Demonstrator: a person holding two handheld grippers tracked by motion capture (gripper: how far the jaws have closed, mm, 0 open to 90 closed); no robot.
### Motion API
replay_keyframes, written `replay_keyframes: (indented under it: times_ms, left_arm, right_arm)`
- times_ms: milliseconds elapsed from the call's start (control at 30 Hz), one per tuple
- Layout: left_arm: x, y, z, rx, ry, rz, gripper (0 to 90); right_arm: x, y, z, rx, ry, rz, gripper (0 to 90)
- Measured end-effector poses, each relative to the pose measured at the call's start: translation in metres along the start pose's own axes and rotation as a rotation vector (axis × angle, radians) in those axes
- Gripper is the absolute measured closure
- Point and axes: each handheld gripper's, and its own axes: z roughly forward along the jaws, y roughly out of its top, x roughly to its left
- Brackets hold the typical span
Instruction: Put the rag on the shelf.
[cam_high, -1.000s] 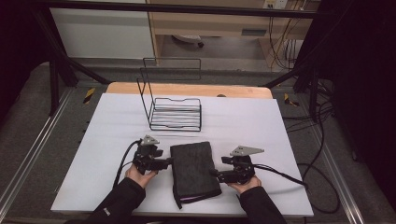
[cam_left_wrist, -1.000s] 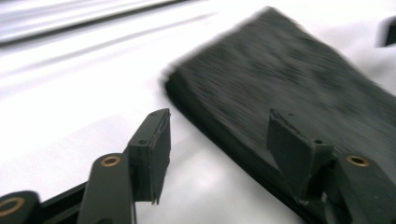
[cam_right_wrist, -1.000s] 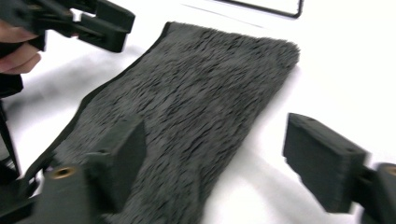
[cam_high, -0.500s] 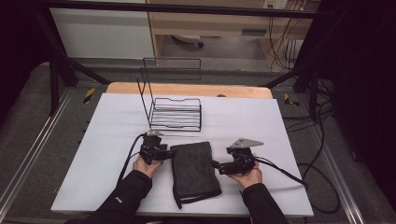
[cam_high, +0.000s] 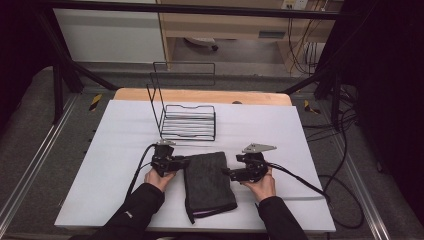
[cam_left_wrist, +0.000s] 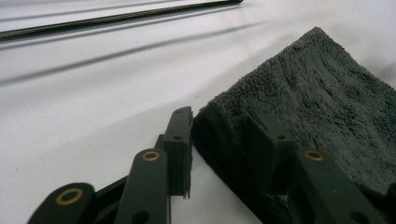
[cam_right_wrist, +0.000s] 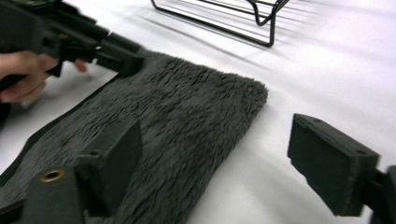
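gripping the folded towel at both edges

the towel lies folded on the white counter, between the two hands and just in front of the wire rack.

left gripper: its fingers straddle the towel's left edge, one on the counter side, one on top of the pile. they have just been closing with the fold between them; the left gripper view shows the outer finger close against the fold but a slight gap remains, so treat the grip as not yet made. close until the pile compresses evenly, and take all layers, not only the top one.

right gripper: its fingers stand wide open, one over the towel's right edge, the other above bare counter. lower this hand so the free finger slides along the counter under the edge before closing.

grip both sides at matching depth. an uneven hold will likely let the fold open when the towel is lifted.
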Motion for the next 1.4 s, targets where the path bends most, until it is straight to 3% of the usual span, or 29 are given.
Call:
replay_keyframes:
  times_ms: [133, 333, 500, 767, 967, 1133, 1400]
  left_arm:
    - [0.001, 0.0, -0.001, 0.011, -0.018, -0.017, 65.5]
    - [0.0, 0.001, -0.003, 0.011, -0.036, -0.014, 75.6]
    - [0.001, 0.001, -0.003, 0.012, -0.04, 0.002, 76.8]
    - [0.001, 0.0, 0.001, 0.019, -0.037, 0.002, 72.7]
    - [0.002, 0.0, 0.001, 0.024, -0.049, 0.001, 75.5]
    - [0.003, 0.0, 0.0, 0.016, -0.063, -0.004, 78.1]
    - [-0.001, 0.001, -0.008, -0.017, -0.057, 0.023, 78.8]
  right_arm:
    - [-0.003, 0.007, 0.013, 0.013, -0.046, 0.018, 31.4]
    - [-0.014, 0.015, 0.034, 0.046, -0.039, 0.053, 44.4]
    - [-0.022, 0.014, 0.043, 0.092, -0.041, 0.066, 55.0]
    - [-0.024, 0.013, 0.048, 0.118, -0.002, 0.08, 62.0]
    - [-0.023, 0.013, 0.048, 0.121, 0.013, 0.109, 71.1]
    - [-0.023, 0.014, 0.046, 0.118, 0.016, 0.121, 76.6]
    - [-0.02, 0.017, 0.039, 0.086, 0.016, 0.128, 80.3]
